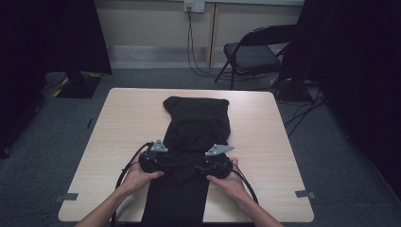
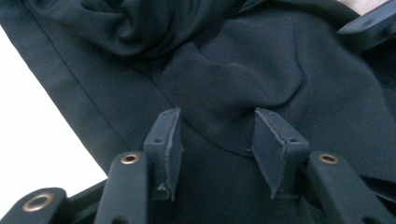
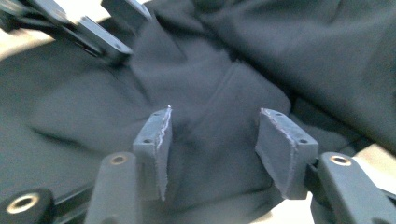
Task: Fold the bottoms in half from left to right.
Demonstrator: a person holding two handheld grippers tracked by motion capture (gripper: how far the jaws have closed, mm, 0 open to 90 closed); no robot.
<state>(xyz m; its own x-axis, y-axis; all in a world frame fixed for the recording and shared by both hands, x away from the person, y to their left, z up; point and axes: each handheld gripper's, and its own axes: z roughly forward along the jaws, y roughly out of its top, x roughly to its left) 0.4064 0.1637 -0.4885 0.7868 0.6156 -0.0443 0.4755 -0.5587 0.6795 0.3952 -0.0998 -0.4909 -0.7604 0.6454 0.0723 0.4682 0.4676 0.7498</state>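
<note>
While both grippers, left [image 1: 152,161] and right [image 1: 218,163], are held with jaws apart over the black cloth [image 1: 196,123] on the table [image 1: 127,118], nothing is gripped; folding seems partly done.

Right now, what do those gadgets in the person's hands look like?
Each hand holds a black gripper, left gripper and right gripper, each topped by a grey three-cornered plate and trailing a black cable. Close up, the jaws carry dark grey rectangular pads on black arms with brass-ringed holes. The forearms are bare.

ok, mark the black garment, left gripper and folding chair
black garment [image 1: 196,118]: high view, bunched far part.
left gripper [image 2: 215,140]: left gripper view, between its open jaws.
folding chair [image 1: 250,56]: high view, seat.
</note>
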